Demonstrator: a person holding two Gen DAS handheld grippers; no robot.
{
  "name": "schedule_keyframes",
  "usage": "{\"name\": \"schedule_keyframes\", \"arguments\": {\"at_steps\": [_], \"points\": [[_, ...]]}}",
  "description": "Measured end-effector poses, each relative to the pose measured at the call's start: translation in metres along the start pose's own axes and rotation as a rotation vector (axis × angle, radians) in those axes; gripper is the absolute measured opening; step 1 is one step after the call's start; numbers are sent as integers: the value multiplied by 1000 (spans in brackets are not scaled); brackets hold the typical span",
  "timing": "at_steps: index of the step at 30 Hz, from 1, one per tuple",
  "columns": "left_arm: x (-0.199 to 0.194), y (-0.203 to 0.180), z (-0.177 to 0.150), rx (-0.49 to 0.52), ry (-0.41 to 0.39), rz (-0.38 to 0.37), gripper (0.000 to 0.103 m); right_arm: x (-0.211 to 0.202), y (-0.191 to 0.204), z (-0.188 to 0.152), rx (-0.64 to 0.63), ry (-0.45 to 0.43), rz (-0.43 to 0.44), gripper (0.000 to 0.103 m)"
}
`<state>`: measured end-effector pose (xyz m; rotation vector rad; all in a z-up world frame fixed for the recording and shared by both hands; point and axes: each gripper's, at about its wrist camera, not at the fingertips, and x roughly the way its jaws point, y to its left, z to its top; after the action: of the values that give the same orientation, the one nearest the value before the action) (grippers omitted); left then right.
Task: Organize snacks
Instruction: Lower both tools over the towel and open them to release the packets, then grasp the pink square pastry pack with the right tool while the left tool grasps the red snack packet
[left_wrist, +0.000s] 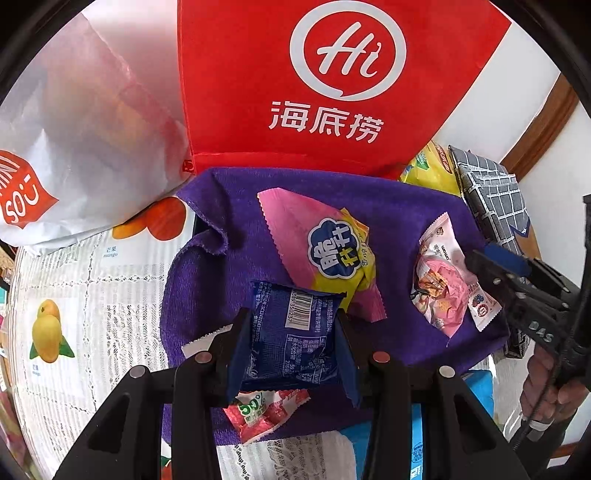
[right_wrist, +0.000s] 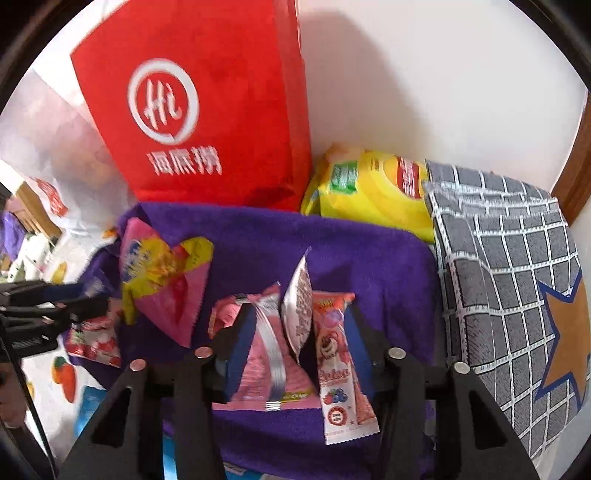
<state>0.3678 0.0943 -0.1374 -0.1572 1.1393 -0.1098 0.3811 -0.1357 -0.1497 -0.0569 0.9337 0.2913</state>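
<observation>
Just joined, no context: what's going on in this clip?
A person with two handheld grippers is sorting snack packets on a purple towel. The left gripper is shut on a blue packet, barcode side up. The right gripper is shut on a crumpled pink packet. A pink-and-yellow packet and a red-and-white one lie loose on the towel. A red bag stands behind.

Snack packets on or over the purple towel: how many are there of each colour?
Blue packet: 1, in the left claw
Pink-and-yellow packet: 1
Red-and-white packet: 1
Pink packets: 3 as far as I can tell, bunched in the right claw
Total: 6
</observation>
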Motion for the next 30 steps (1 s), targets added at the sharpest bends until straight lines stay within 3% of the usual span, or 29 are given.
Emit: {"name": "schedule_keyframes", "arguments": {"at_steps": [2, 10, 14, 20, 25, 30], "points": [[-1, -1, 0, 4, -3, -3, 41, -5, 1, 1, 1, -20, 26, 56], [-12, 1, 0, -17, -6, -39, 48, -24, 8, 0, 20, -62, 80, 57], [-32, 0, 1, -9, -72, -13, 56, -28, 13, 2, 29, -78, 44, 57], [-58, -9, -1, 9, -128, -55, 59, -46, 12, -4, 46, -93, -75, 57], [-75, -23, -4, 30, -162, -56, 59, -70, 2, -20, 82, -58, -21, 57], [-100, -35, -9, 53, -210, -104, 59, -103, 3, -44, 65, -77, -74, 57]]}}
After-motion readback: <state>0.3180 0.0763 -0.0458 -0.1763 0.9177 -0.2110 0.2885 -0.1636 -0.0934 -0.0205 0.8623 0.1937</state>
